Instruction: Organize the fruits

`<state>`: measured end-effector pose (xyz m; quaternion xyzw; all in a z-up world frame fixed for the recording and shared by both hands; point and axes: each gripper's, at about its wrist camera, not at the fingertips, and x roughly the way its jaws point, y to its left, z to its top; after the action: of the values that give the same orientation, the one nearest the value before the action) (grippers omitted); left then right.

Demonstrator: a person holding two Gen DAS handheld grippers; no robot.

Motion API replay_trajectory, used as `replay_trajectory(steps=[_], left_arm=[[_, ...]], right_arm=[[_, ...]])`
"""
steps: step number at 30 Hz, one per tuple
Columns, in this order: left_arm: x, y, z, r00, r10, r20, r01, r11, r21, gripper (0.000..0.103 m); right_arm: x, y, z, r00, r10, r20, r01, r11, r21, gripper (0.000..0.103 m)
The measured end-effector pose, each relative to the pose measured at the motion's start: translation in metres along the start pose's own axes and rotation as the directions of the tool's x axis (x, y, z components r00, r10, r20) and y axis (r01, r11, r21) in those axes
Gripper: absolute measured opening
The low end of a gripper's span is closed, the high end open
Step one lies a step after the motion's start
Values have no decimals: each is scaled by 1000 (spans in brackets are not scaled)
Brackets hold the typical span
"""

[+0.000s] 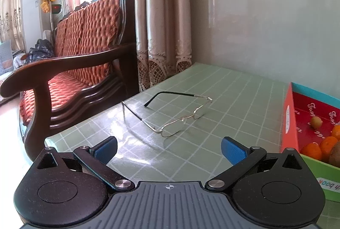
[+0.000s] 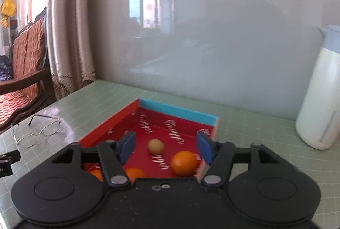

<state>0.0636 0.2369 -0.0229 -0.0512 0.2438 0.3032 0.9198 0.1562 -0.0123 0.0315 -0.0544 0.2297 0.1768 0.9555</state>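
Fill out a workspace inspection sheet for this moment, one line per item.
Surface: green grid-patterned table, set against a pale wall.
Job's things: open red box holding oranges, a small tan fruit and a kiwi at the near corner.
Clutter: eyeglasses lying unfolded on the table left of the box; white jug to the right of it.
Grippers: left claw open and empty, low over the table; right claw open and empty above the box.
Cables: nothing seen.
Surroundings: wooden sofa with orange cushions, curtains, coat stand with hat.
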Motion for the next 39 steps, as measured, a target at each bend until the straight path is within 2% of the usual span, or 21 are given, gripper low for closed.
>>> replay_trajectory(steps=[4, 6, 7, 12, 19, 26, 33, 36, 39], left_arm=[[-7, -8, 1, 1000, -21, 10, 20, 1000, 4, 103], [-10, -13, 2, 999, -34, 16, 34, 999, 7, 103], [-12, -16, 3, 999, -40, 20, 40, 999, 8, 103], [-23, -34, 4, 996, -78, 30, 78, 997, 18, 103], [-44, -70, 5, 987, -150, 59, 148, 988, 37, 103], [-69, -116, 3, 972, -216, 89, 207, 973, 105, 103], [-78, -141, 1, 966, -241, 90, 229, 965, 124, 103], [-83, -152, 0, 962, -258, 87, 245, 960, 139, 103], [-92, -161, -5, 956, -283, 74, 269, 951, 152, 103]], right_arm=[[-12, -24, -3, 999, -39, 2, 39, 999, 21, 67], [-21, -39, -5, 997, -73, 10, 73, 997, 26, 80], [-25, -47, -7, 996, -90, 15, 90, 996, 27, 82], [-48, -105, -21, 983, -184, -5, 184, 981, 63, 84], [-86, -194, -53, 939, -339, -62, 345, 927, 146, 86], [-109, -252, -82, 901, -421, -105, 434, 884, 172, 89], [-121, -303, -111, 864, -472, -178, 501, 839, 210, 89], [-130, -306, -116, 866, -469, -175, 499, 837, 223, 89], [-143, -299, -114, 879, -450, -160, 476, 849, 228, 89]])
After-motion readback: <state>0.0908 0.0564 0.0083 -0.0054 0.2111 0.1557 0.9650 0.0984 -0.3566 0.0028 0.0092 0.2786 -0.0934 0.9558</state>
